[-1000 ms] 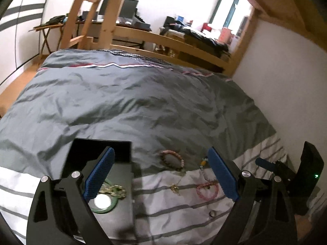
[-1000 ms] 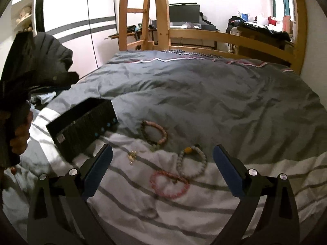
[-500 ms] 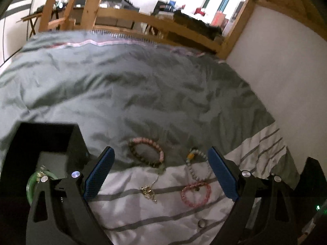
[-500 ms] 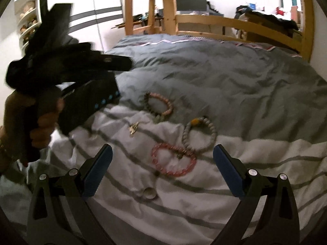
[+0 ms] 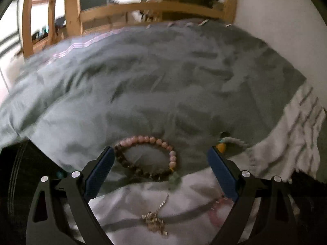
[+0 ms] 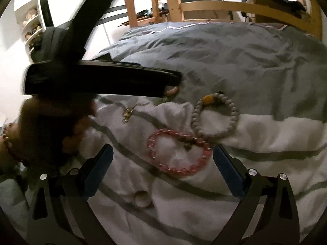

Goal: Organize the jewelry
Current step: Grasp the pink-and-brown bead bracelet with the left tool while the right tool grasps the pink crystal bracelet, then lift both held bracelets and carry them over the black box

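My left gripper (image 5: 160,163) is open and empty, low over a pink-and-brown bead bracelet (image 5: 147,157) that lies between its jaws on the bed. A gold chain (image 5: 155,220) lies nearer, and it also shows in the right wrist view (image 6: 130,110). My right gripper (image 6: 162,166) is open and empty over a red bead bracelet (image 6: 177,153). A grey bead bracelet with an orange bead (image 6: 216,116) lies just beyond it. A ring (image 6: 142,199) lies close in front. The left gripper's body (image 6: 98,77) crosses the right wrist view.
The jewelry lies on a grey and white striped duvet (image 5: 163,81). The black box (image 5: 18,173) shows at the left edge of the left wrist view. A wooden bed frame (image 6: 235,6) stands at the far end. A white wall (image 5: 286,30) runs along the right.
My left gripper has swung right from the black box and dropped low over the pink-and-brown bracelet. My right gripper has moved closer to the red bracelet. Both stay open.
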The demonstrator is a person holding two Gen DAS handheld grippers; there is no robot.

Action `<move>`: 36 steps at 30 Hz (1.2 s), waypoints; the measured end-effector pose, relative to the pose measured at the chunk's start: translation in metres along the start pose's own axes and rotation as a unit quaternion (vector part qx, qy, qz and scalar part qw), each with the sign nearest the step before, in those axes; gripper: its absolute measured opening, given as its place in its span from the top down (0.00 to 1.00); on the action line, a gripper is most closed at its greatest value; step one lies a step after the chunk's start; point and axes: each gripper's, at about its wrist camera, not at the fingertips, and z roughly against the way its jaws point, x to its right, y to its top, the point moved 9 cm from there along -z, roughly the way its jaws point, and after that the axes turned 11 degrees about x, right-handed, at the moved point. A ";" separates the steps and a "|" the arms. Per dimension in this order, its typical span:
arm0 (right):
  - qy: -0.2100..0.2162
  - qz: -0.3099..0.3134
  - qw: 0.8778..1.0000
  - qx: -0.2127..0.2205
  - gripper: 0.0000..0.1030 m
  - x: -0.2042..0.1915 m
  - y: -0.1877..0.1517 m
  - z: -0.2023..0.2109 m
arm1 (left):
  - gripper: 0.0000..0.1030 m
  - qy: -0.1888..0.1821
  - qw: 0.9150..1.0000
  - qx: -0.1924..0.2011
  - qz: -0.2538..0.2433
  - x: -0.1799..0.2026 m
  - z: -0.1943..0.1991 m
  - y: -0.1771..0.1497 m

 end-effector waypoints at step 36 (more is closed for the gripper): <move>0.012 -0.013 1.000 -0.022 0.92 -0.001 -0.002 -0.007 | 0.94 -0.052 0.995 0.007 0.088 -0.017 0.032 0.023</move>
